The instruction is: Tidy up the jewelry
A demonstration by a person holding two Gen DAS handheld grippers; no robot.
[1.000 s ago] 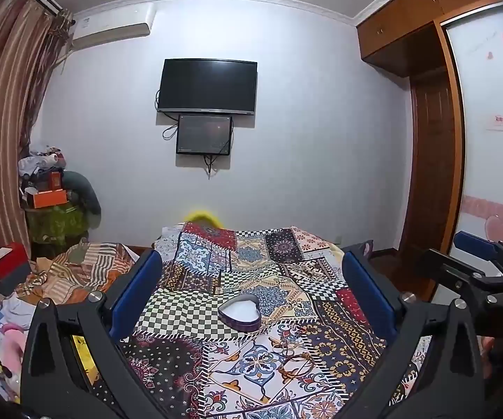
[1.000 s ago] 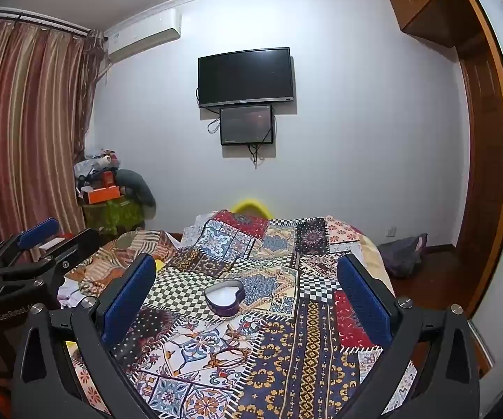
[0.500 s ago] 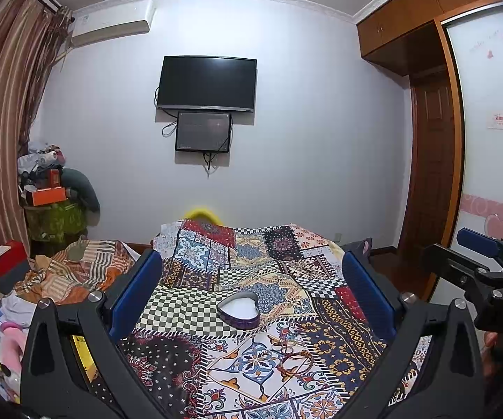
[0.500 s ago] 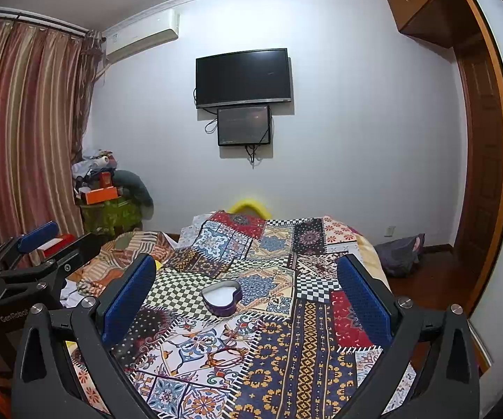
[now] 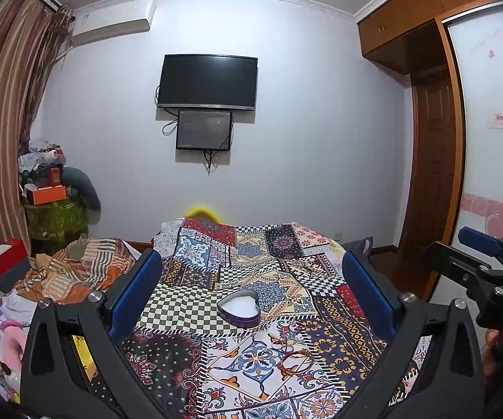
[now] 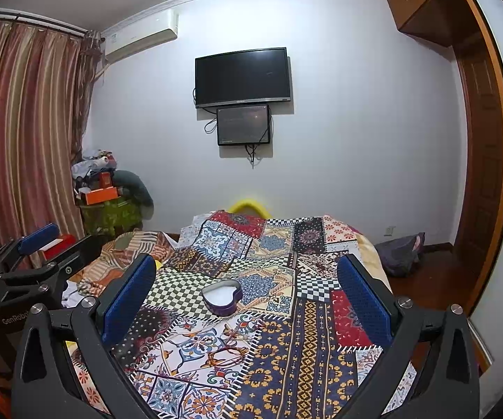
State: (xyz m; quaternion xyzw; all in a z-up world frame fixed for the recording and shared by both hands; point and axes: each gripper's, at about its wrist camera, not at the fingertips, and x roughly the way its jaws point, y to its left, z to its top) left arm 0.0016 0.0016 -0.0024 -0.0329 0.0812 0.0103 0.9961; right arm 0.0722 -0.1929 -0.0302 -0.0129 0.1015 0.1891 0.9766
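The jewelry, a thin reddish loop that looks like a bracelet or cord (image 5: 295,352), is lying flat on the patchwork bedspread (image 5: 188,300), at about five o'clock from the heart-shaped tin (image 5: 239,307) and near it but not touching. In the right wrist view the same loop (image 6: 232,347) is sitting at about six o'clock from the tin (image 6: 221,296). The tin is standing open with its pale lining showing, and nothing visible is lying inside it; no lid is in view.

You are holding both grippers above the bed and well back from the pieces. The left gripper (image 5: 251,293) is spread wide with nothing between its blue pads, and the right gripper (image 6: 248,293) is likewise wide apart and empty.

For this step, I judge that you are lining up a first pick. The right gripper is sitting closer in line with the loop, so lead with it and keep the left one ready to steady the tin wall. The loop is thin and its colours are blending into the busy print, so come down steeply, set one pad on each side of the cord, and close gently; the soft bedspread is likely to dimple and bunch under pressure. Lift straight up before carrying it toward twelve o'clock, and lower it inside the rim rather than dropping it from height.
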